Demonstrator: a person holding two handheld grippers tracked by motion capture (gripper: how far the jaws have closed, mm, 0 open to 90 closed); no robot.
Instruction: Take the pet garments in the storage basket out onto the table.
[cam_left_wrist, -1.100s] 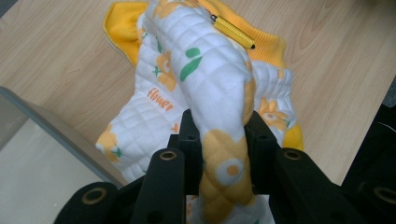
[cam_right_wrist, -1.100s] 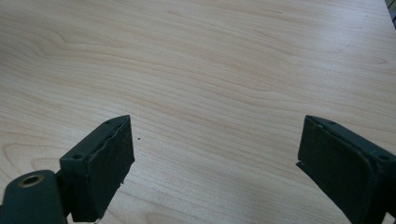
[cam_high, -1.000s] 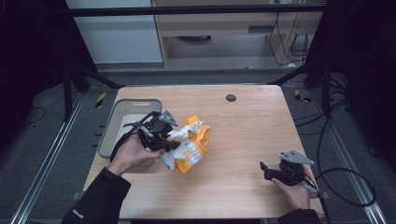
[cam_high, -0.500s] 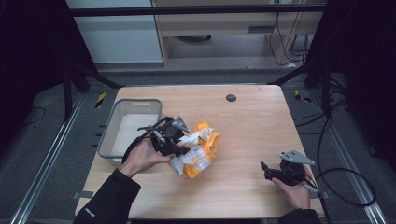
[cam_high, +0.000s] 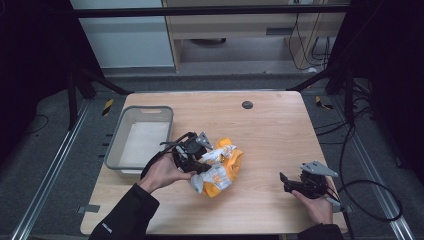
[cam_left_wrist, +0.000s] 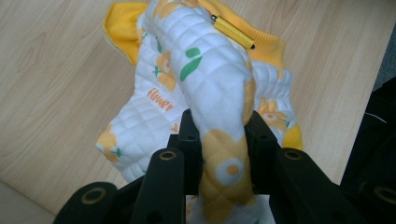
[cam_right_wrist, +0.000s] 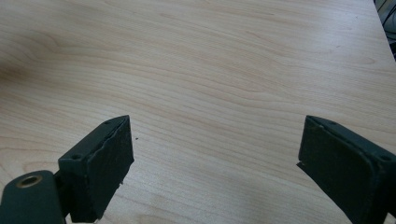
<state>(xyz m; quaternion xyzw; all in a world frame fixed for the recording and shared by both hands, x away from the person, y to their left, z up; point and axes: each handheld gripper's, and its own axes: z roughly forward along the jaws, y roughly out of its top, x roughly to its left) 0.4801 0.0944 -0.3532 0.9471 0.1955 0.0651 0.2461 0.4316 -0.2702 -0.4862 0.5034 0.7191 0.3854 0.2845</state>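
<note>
Dragged rightward from the grey plastic bin (cam_high: 120, 145), the quilted white-and-yellow flowered cloth (cam_left_wrist: 205, 88) sits pinched between the left gripper's (cam_left_wrist: 219, 135) closed jaws. Well apart, the right gripper (cam_right_wrist: 215, 154) gapes wide, holding nothing.

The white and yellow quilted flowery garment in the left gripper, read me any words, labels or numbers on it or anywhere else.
"flower": orange script on the white and yellow quilted garment, which the left gripper pinches.
The yellow zip pull on the garment: no writing legible.
The grey plastic bin and the wooden table: no text visible.
</note>
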